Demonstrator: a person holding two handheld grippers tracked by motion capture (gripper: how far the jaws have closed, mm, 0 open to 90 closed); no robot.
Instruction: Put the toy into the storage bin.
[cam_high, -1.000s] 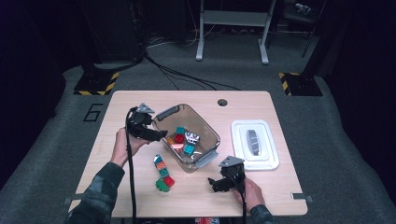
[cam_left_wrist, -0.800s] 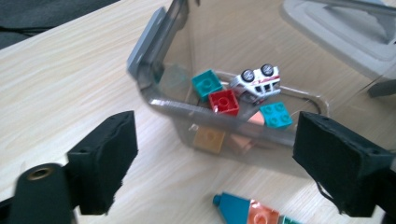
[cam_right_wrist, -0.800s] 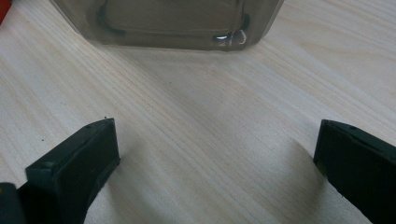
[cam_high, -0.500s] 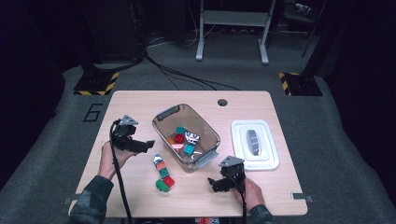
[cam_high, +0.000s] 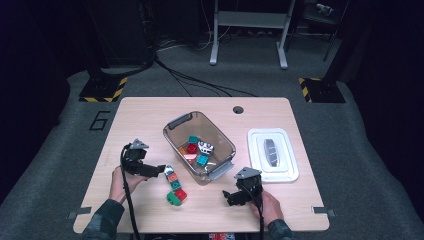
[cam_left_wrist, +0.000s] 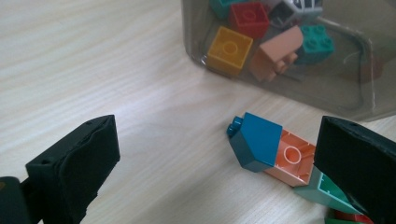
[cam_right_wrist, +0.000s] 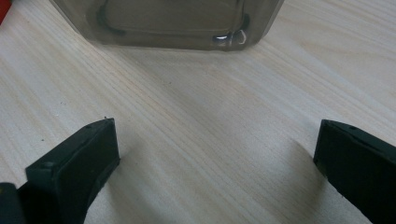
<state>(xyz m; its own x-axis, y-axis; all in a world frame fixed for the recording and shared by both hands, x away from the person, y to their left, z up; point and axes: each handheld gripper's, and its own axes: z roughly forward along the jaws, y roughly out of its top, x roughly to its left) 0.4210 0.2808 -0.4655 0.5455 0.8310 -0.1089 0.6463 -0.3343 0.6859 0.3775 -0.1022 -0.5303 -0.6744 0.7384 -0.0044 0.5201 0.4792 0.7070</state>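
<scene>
Now | left gripper (cam_high: 159, 171) spread wide, empty, at brick row's (cam_high: 174, 186) far end | right gripper (cam_high: 231, 196) spread wide, empty, near bin (cam_high: 220, 132) | bricks likely light, stiff, slick: pinch blue brick (cam_left_wrist: 258, 141) across flat sides

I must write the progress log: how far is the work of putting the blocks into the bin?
Done: several blocks lie in the clear bin.
In hand: nothing; the open left gripper points at the row of blocks on the table.
Left: that row. The right gripper is open.
</scene>
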